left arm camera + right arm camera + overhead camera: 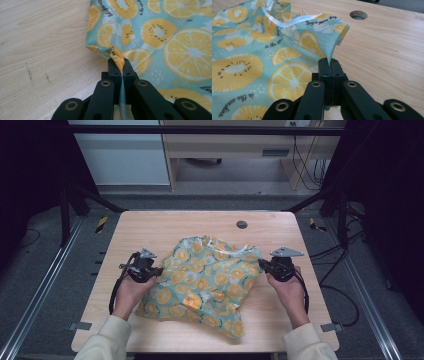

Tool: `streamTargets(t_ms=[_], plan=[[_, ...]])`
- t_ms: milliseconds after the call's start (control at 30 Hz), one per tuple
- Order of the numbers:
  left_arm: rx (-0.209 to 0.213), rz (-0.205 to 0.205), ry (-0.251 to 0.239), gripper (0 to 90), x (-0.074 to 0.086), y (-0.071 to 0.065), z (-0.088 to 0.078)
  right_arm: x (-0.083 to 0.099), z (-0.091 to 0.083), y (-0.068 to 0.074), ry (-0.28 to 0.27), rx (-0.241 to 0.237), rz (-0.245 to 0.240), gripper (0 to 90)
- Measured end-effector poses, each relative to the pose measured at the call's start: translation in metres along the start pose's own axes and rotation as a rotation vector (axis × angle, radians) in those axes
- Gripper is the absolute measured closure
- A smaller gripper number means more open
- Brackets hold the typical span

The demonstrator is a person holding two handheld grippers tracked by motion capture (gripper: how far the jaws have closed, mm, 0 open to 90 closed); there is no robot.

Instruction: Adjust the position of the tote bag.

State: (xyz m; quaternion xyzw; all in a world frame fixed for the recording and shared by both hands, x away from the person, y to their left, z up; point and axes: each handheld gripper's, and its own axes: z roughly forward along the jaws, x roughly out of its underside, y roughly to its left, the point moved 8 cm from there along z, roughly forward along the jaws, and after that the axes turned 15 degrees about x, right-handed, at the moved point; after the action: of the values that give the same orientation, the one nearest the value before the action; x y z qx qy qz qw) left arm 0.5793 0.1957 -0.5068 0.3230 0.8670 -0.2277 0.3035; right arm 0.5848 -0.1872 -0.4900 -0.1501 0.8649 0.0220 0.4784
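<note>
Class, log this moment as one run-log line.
left hand-held gripper: shut on cloth edge | right hand-held gripper: shut on cloth edge | teal fruit-print cloth: crumpled on table

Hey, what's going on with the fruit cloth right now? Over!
Left gripper shut on fruit-print cloth, left edge. Right gripper shut on its right edge. Cloth rumpled on the table. Nothing in the way. Over.

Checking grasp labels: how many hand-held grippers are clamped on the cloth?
2. The left hand-held gripper pinches a fold at the fruit-print cloth edge on the table's left side; the right hand-held gripper pinches a fold at its right edge.
</note>
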Motion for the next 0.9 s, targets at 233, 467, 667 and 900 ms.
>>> streamTargets(t_ms=[233,467,667,900], plan=[[-0.021,0.020,-0.088,90.0,-0.007,-0.004,-0.014,-0.001,-0.002,-0.006,-0.012,0.017,0.008,90.0],[-0.028,0.030,-0.139,90.0,-0.009,-0.006,-0.030,-0.008,-0.011,-0.005,-0.051,0.018,0.006,90.0],[-0.025,0.043,-0.165,90.0,-0.010,-0.009,-0.034,-0.014,-0.014,-0.006,-0.079,0.025,0.018,90.0],[-0.029,0.049,-0.213,90.0,-0.014,-0.012,-0.040,-0.026,-0.026,-0.009,-0.136,0.028,0.040,90.0]])
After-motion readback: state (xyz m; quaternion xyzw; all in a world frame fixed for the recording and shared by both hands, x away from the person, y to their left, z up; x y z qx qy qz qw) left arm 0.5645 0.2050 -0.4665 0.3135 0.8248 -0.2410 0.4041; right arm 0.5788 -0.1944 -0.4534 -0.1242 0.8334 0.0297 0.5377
